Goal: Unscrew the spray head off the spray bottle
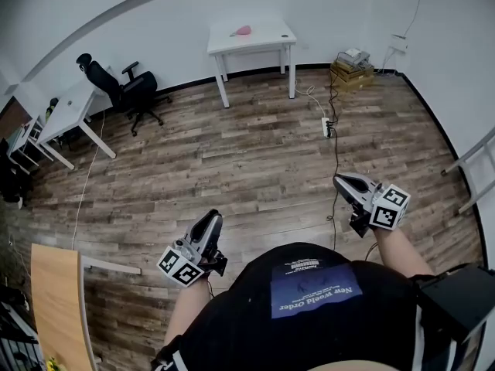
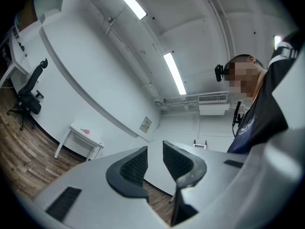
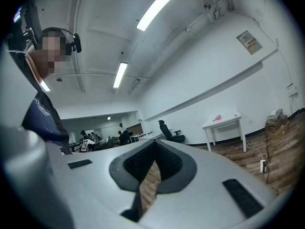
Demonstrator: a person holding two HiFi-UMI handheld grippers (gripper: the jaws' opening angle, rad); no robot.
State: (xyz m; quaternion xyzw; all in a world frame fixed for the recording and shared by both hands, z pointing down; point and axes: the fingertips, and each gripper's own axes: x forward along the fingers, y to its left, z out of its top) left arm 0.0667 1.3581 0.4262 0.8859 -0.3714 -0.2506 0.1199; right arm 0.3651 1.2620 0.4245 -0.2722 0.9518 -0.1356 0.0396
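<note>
Black cloth of the person's shirt fills the bottom of the head view, with a gripper held out at either side over bare floor. The left gripper has its jaws a little apart with nothing between them; its own view shows only wall and floor through the gap. The right gripper has its jaws closed together, pad against pad, holding nothing; in the head view it points up the room. A tan board juts in at the lower left. Wood-grain planks cover the floor, and a dark cable runs along them to a power strip. Farther off to the left stand a white desk and a black chair. At the right edge leans a grey frame. A box sits in the far right corner. Against the far white wall stands a white worktop with a small pink thing lying on it, well apart from both grippers; it is too small to tell whether it is the spray bottle.
</note>
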